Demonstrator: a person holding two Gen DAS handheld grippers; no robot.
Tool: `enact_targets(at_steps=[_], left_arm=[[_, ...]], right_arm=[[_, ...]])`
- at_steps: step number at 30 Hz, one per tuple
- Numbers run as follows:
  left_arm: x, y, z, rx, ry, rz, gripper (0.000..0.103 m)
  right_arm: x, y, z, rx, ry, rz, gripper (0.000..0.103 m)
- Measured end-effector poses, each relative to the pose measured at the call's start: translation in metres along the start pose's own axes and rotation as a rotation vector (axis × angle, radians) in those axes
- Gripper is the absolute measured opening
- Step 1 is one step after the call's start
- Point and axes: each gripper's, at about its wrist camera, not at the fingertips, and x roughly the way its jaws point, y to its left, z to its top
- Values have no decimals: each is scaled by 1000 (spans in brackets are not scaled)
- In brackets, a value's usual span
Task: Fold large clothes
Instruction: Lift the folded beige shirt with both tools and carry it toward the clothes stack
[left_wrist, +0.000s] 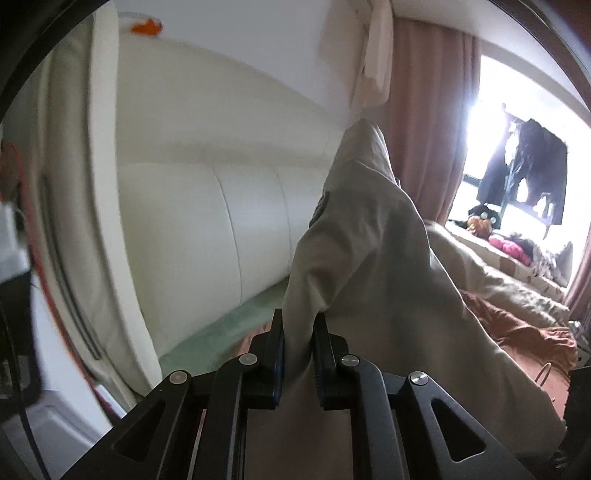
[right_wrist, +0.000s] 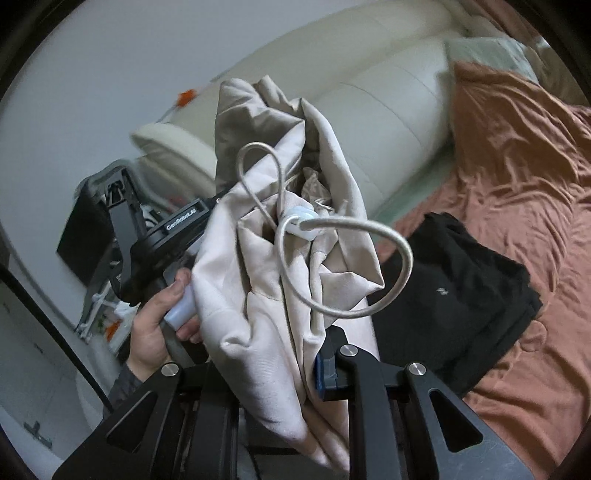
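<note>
left gripper (left_wrist: 298, 332): both fingers pinching a fold of the beige jacket (left_wrist: 369, 266), which drapes up and blocks most of the middle of the view
right gripper (right_wrist: 317, 354): clamped on the jacket (right_wrist: 280, 288) too; only one finger (right_wrist: 330, 363) shows, the other's buried in cloth
jacket: bunched and held up over the bed, not lying flat
cord (right_wrist: 369, 295): one drawstring, looped through one white toggle (right_wrist: 302, 223)
hand (right_wrist: 159, 325): gripping the other tool's handle, behind the jacket
black garment (right_wrist: 454, 295): one, folded, on the rust sheet (right_wrist: 517, 166)
headboard (left_wrist: 207, 206): cream, padded, one
far back: pink curtain (left_wrist: 428, 110), bright window (left_wrist: 517, 147), dark clothes hanging there
</note>
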Motion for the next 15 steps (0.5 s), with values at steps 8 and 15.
enact_targets(at_steps=[8,15], left_arm=[[74,-2,-5,12,60,22,13],[126,-20,-15,39,99,71,13]], right_arm=[[30,-64,12,108,-13,-16,13],[56,-107,2,195,-15,-47,13]])
